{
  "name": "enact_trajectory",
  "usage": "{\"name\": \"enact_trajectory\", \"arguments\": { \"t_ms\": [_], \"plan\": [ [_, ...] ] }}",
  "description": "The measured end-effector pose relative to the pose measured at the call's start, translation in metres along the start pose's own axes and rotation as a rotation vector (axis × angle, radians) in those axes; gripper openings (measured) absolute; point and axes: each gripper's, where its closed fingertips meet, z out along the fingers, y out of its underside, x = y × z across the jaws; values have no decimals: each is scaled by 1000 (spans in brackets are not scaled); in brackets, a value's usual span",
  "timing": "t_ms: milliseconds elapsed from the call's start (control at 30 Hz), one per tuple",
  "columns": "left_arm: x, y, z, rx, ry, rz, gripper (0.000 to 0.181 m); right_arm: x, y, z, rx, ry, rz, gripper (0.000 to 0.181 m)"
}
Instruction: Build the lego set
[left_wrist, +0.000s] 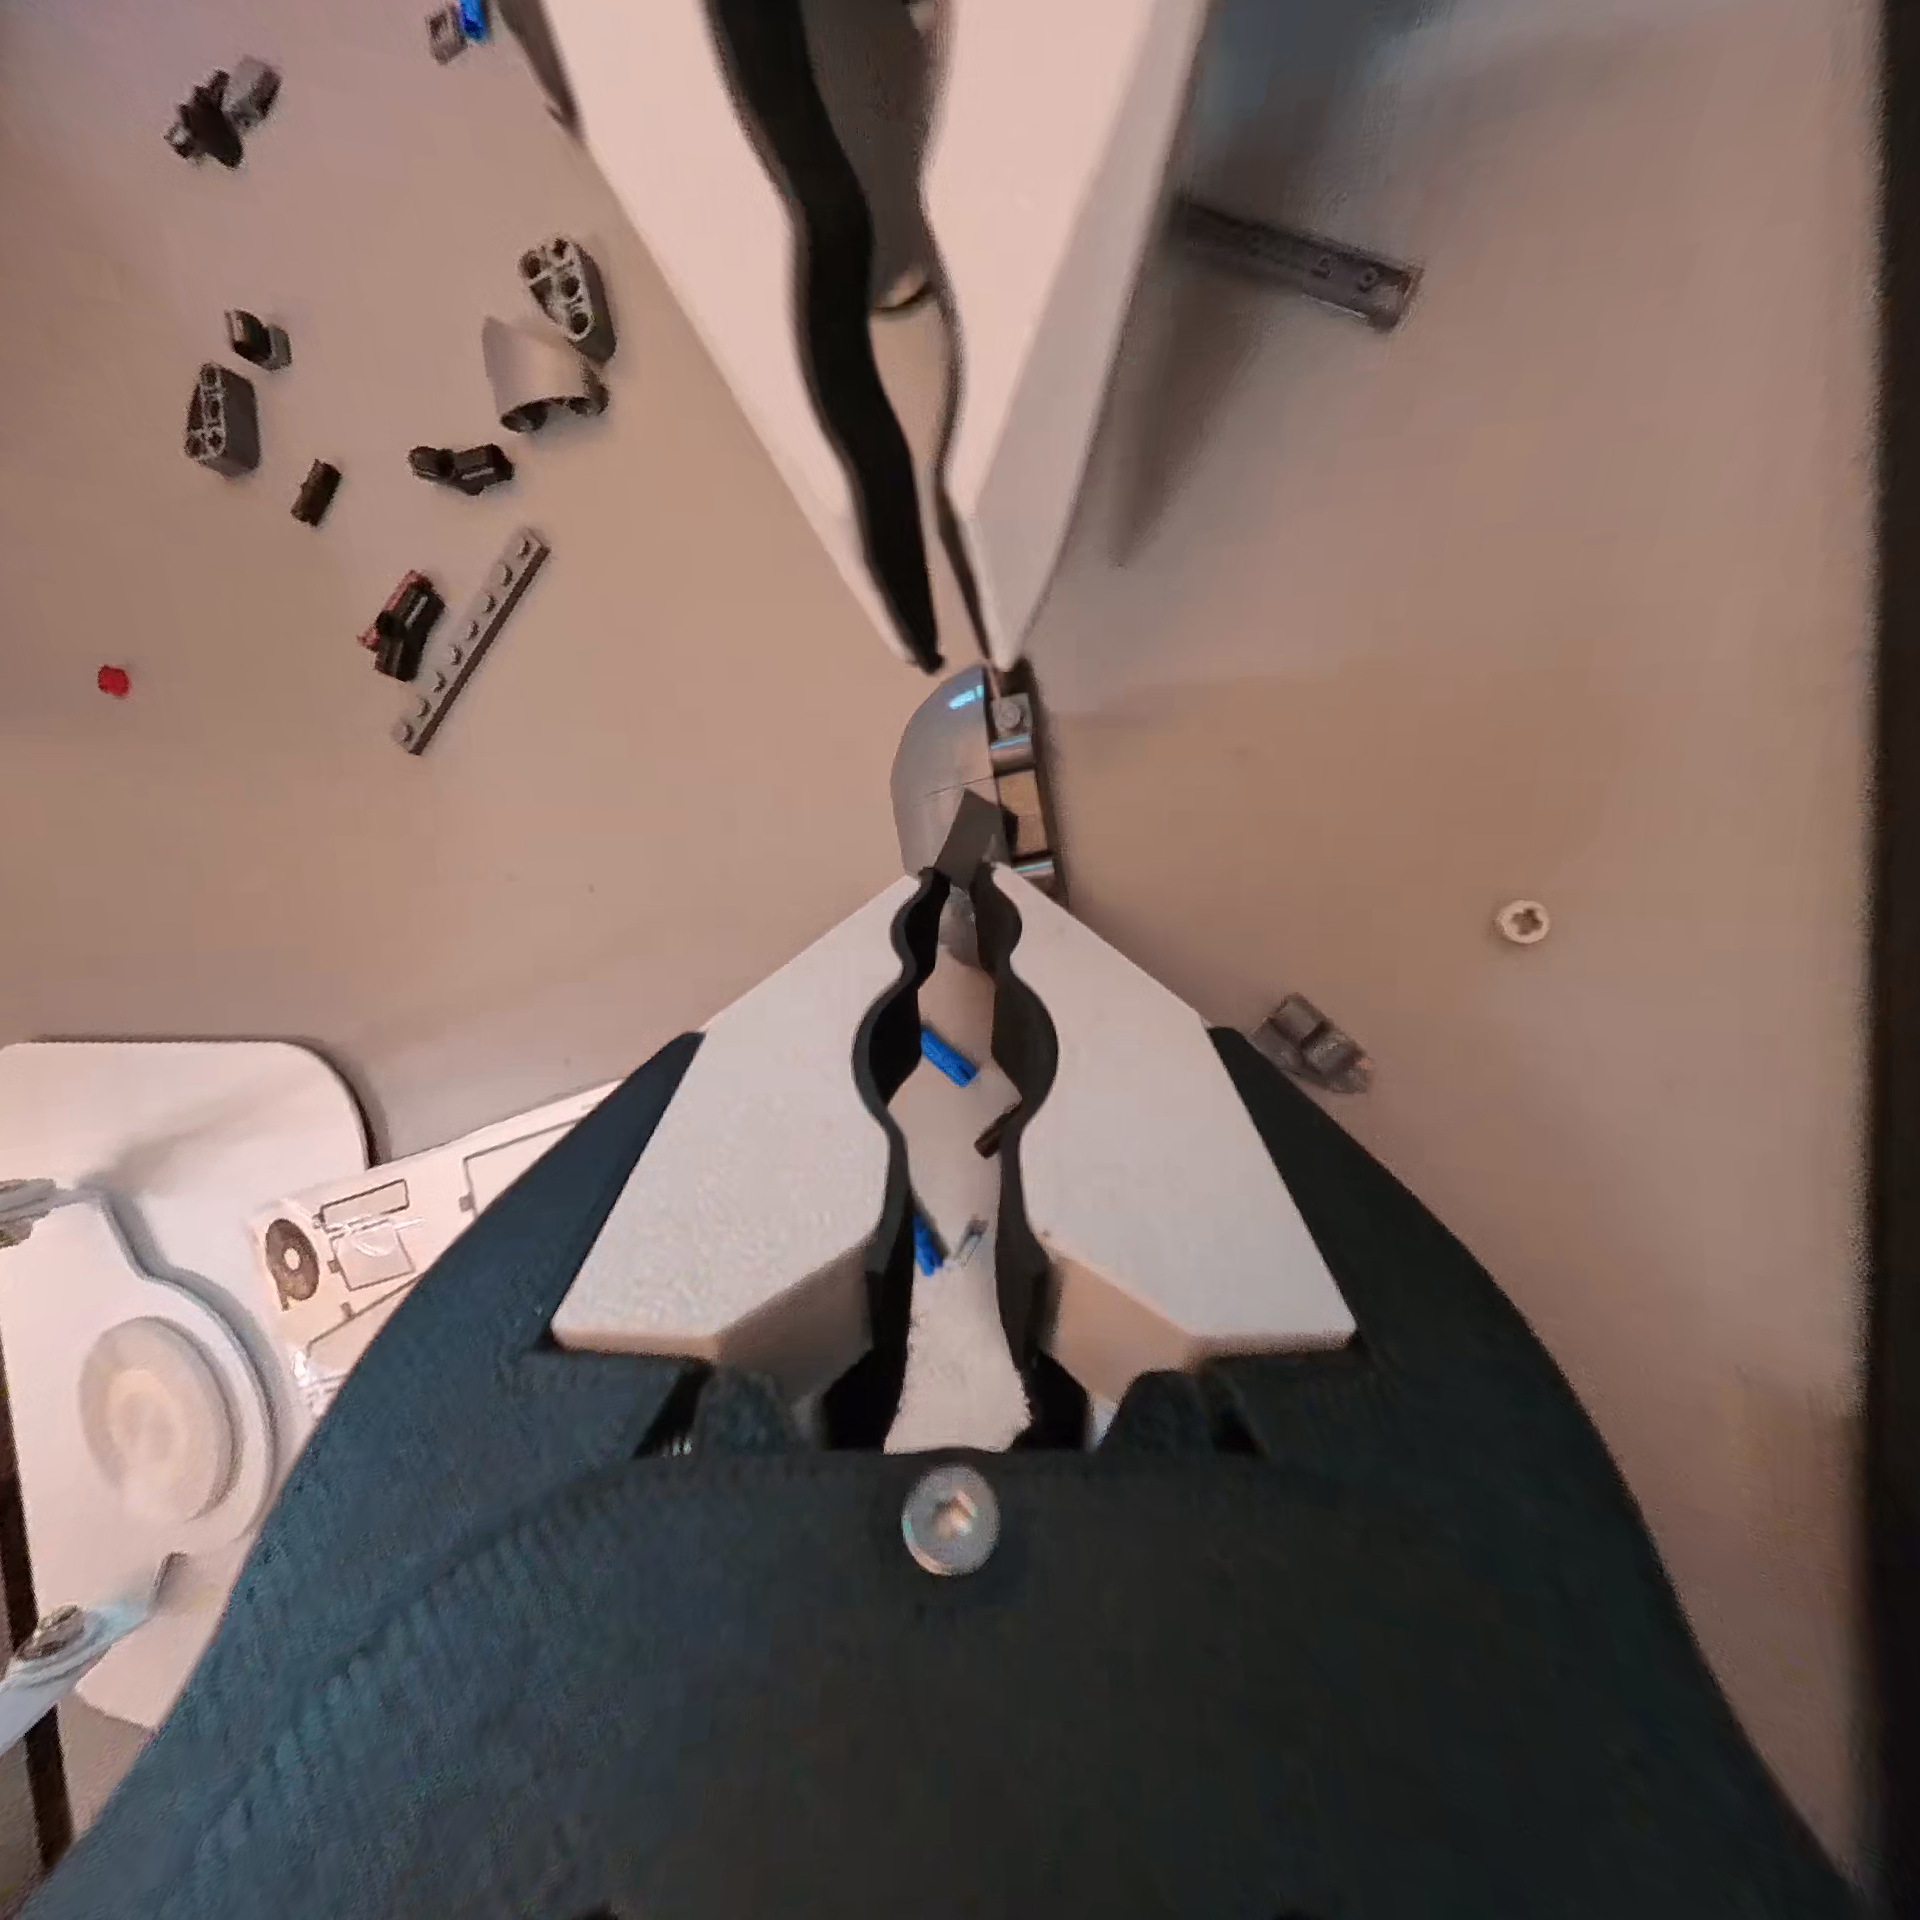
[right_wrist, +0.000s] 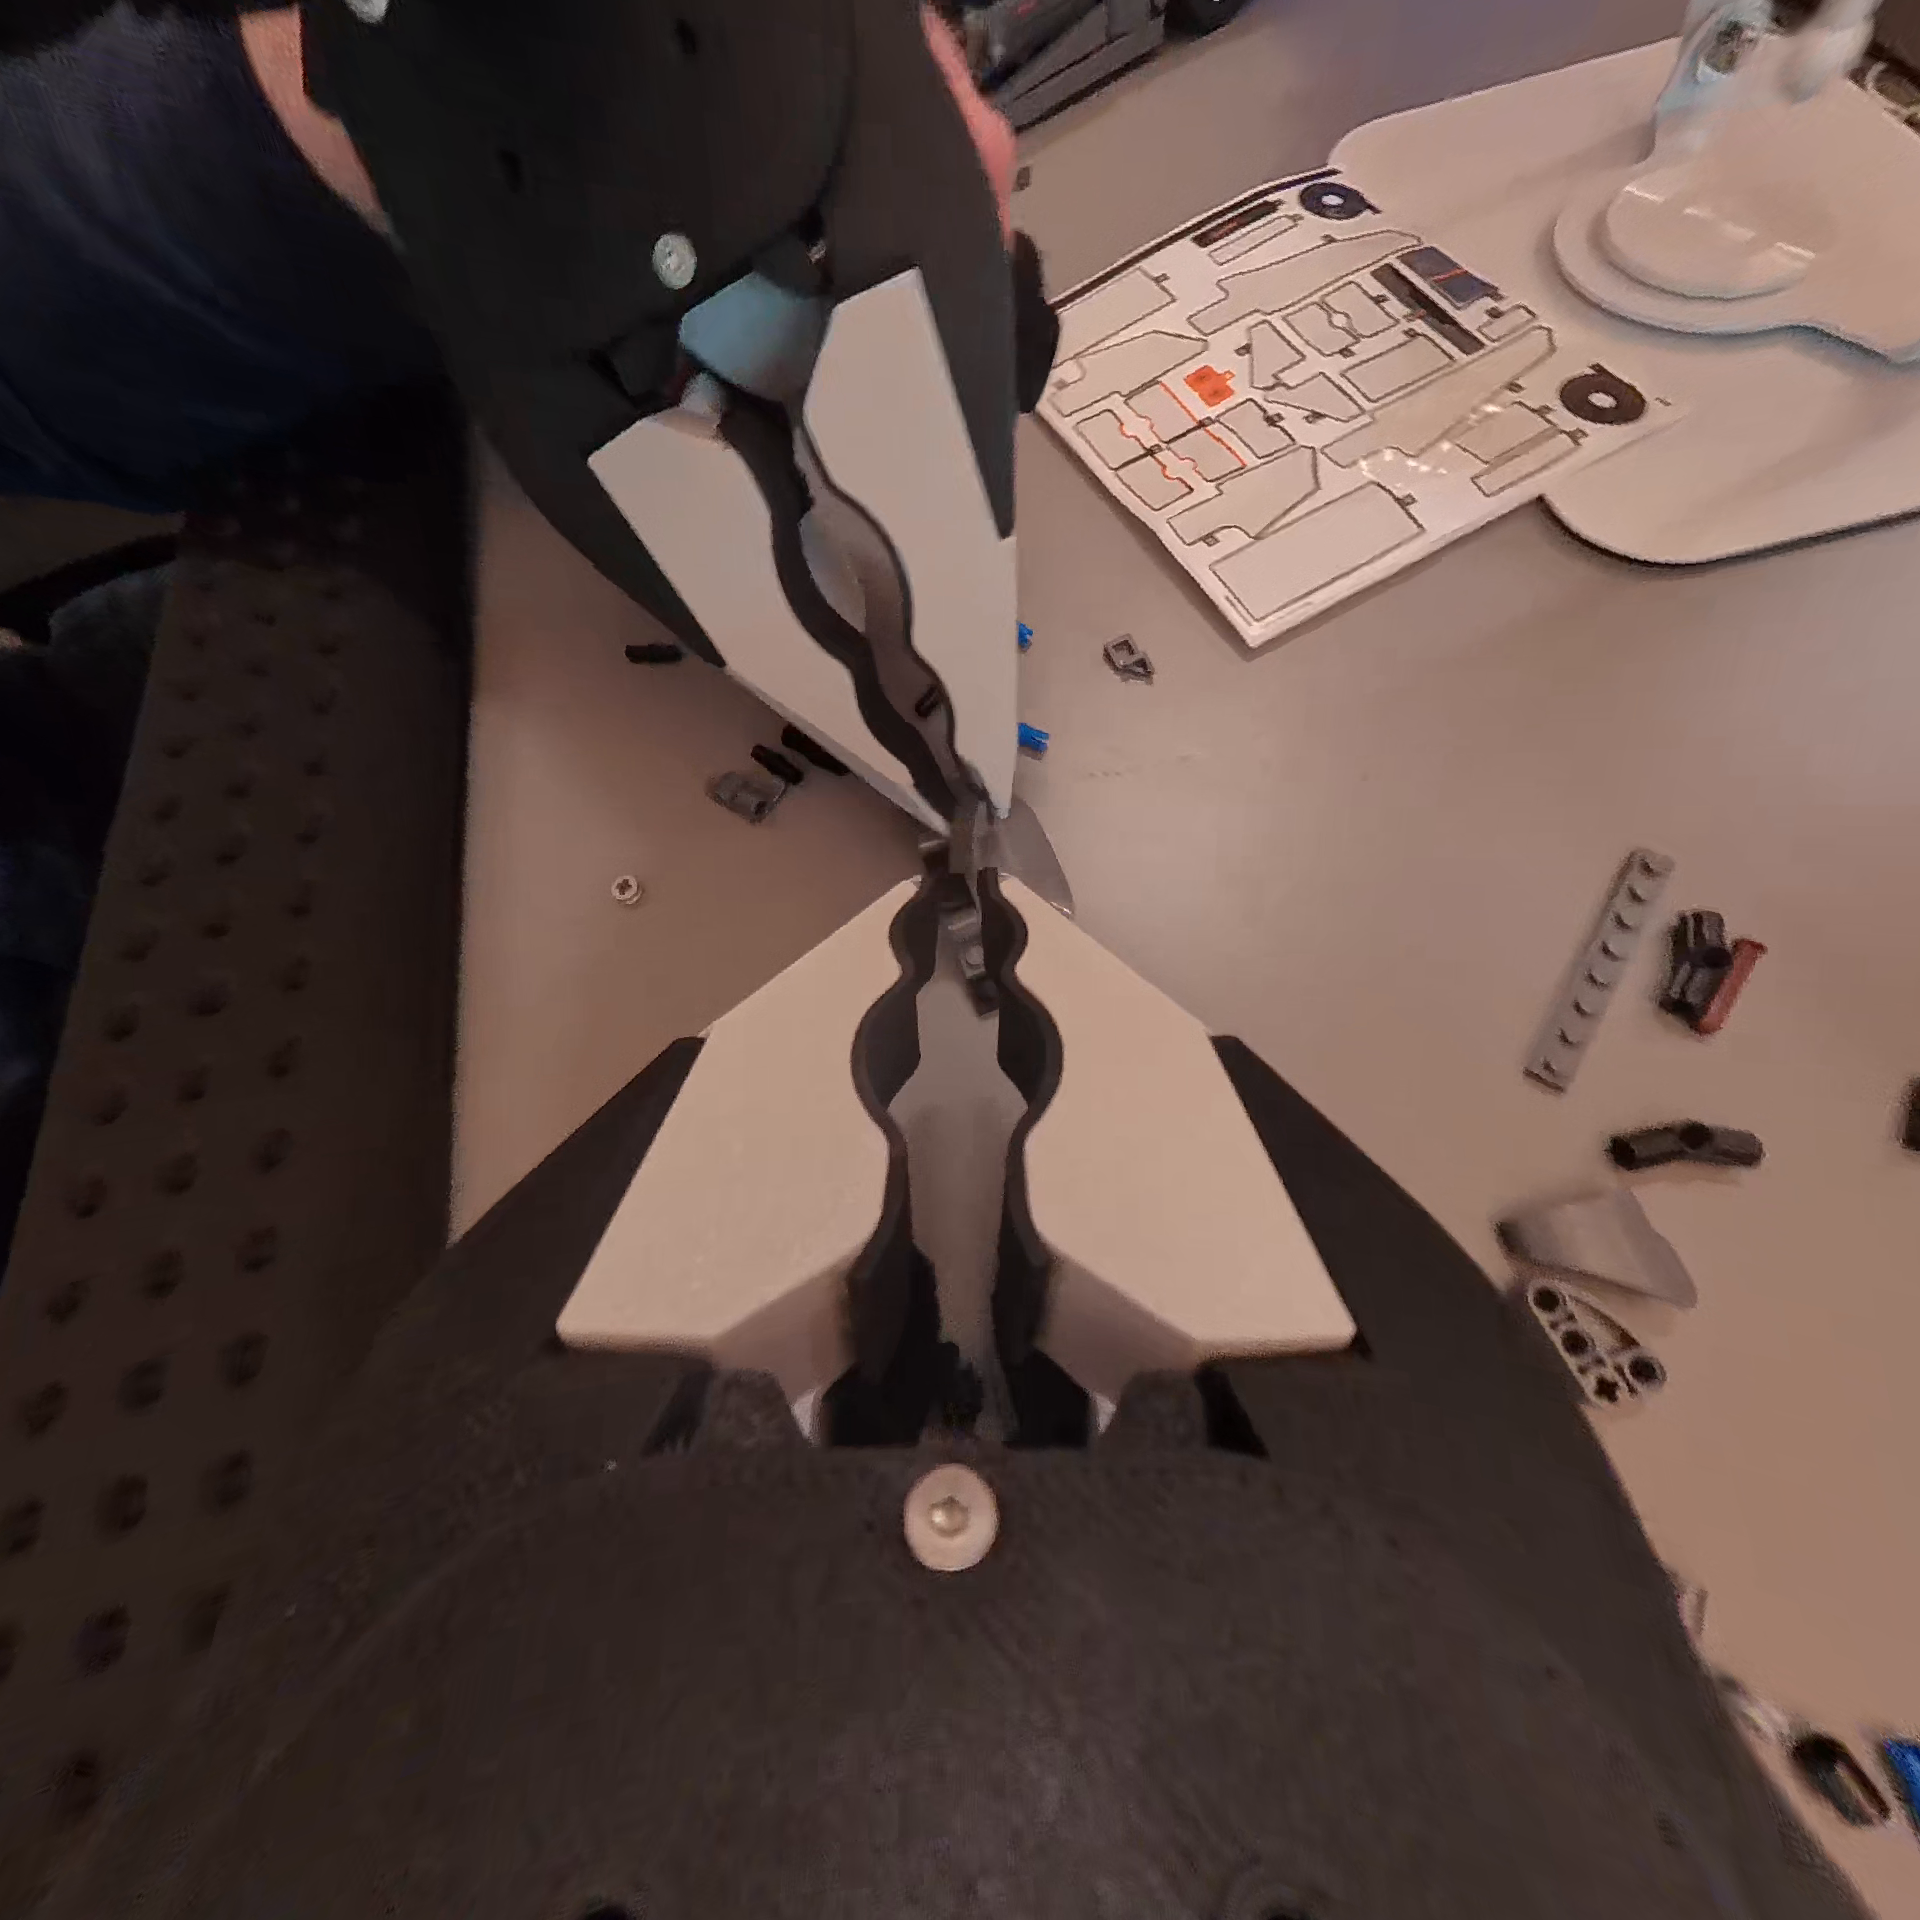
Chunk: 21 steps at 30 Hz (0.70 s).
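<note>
- Nearest in the left wrist view, the left gripper (left_wrist: 961, 883) has its jaws drawn narrow, pinching the lower end of the small grey lego assembly (left_wrist: 951, 774)
- Opposite it, the right gripper (left_wrist: 961, 660) meets the top of that same piece, tips nearly together; in its own view the right gripper (right_wrist: 951, 894) pinches the assembly (right_wrist: 971, 940) from below
- Both hold the piece above the table (left_wrist: 1403, 779), tip to tip
- Only the left view shows the dark beam (left_wrist: 1294, 265) and a small white round piece (left_wrist: 1523, 922)
- Only the right view shows the whole sticker sheet (right_wrist: 1340, 416), the black perforated board (right_wrist: 229, 987) and a person's dark sleeve (right_wrist: 156, 260)
- Loose parts, a long grey plate (left_wrist: 473, 639) and a curved grey panel (left_wrist: 535, 379), lie farther off; no container shows
</note>
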Motion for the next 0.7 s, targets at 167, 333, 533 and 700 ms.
{"name": "enact_trajectory", "arguments": {
  "t_ms": [167, 333, 533, 700],
  "plan": [
    [-1, -2, -14, 54, -7, -59, 0, -9, -1, 17, -33, -16, -54, 7],
    [3, 3, -19, 94, -7, -132, 0, -3, -10, 24, -10, -37, -66, 6],
    [16, 9, -4, 40, 38, -96, 0, -4, -9, 38, -64, -69, -99, 5],
    [18, 14, -3, 1, 43, -98, 0, -6, 8, 44, -162, -45, -156, 0]
  ]
}}
